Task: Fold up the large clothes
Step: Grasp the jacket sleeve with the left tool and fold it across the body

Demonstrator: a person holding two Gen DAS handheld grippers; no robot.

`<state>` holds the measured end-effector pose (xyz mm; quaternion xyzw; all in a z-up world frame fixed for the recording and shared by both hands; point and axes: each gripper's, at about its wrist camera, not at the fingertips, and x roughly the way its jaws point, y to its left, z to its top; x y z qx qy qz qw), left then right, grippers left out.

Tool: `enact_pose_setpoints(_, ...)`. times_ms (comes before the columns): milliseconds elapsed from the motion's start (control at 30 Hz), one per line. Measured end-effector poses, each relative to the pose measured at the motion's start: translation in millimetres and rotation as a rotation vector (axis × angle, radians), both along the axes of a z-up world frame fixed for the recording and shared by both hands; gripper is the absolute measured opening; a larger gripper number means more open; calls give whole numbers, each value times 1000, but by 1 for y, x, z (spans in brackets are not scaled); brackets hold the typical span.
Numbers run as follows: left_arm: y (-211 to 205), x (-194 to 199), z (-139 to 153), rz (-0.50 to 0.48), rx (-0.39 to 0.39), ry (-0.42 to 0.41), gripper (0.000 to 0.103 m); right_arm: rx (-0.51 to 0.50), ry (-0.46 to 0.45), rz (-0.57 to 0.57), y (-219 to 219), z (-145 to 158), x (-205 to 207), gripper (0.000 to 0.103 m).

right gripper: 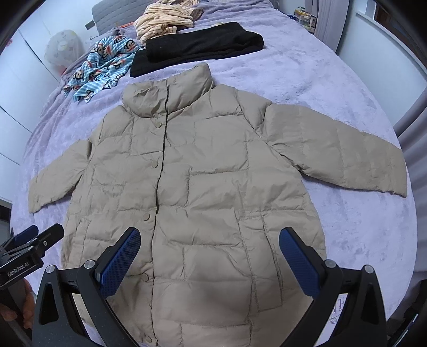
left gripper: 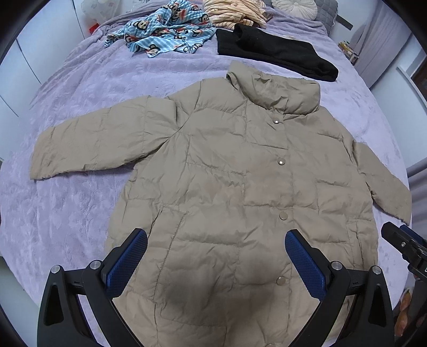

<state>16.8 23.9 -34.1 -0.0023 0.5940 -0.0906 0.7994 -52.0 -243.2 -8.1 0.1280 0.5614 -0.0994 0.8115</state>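
A beige quilted puffer jacket (left gripper: 226, 173) lies flat, front up and snapped shut, on a lilac bedspread (left gripper: 80, 213), collar far, both sleeves spread out. It also shows in the right wrist view (right gripper: 213, 186). My left gripper (left gripper: 216, 240) is open and empty, hovering above the jacket's lower left part near the hem. My right gripper (right gripper: 209, 240) is open and empty above the lower right part. The right gripper shows at the right edge of the left wrist view (left gripper: 400, 243); the left gripper shows at the left edge of the right wrist view (right gripper: 34, 237).
Beyond the collar lie a folded black garment (left gripper: 275, 53), a blue cartoon-print garment (left gripper: 162, 32) and a peach striped garment (left gripper: 234, 13). A round cushion (left gripper: 293, 8) sits at the bed's head. White wardrobe doors (left gripper: 16, 69) stand to the left.
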Motion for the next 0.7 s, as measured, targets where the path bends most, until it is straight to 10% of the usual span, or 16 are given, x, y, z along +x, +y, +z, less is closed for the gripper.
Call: enact_pose_setpoints(700, 310, 122, -155, 543, -493, 10, 103, 219, 85, 129, 168, -101, 40, 103)
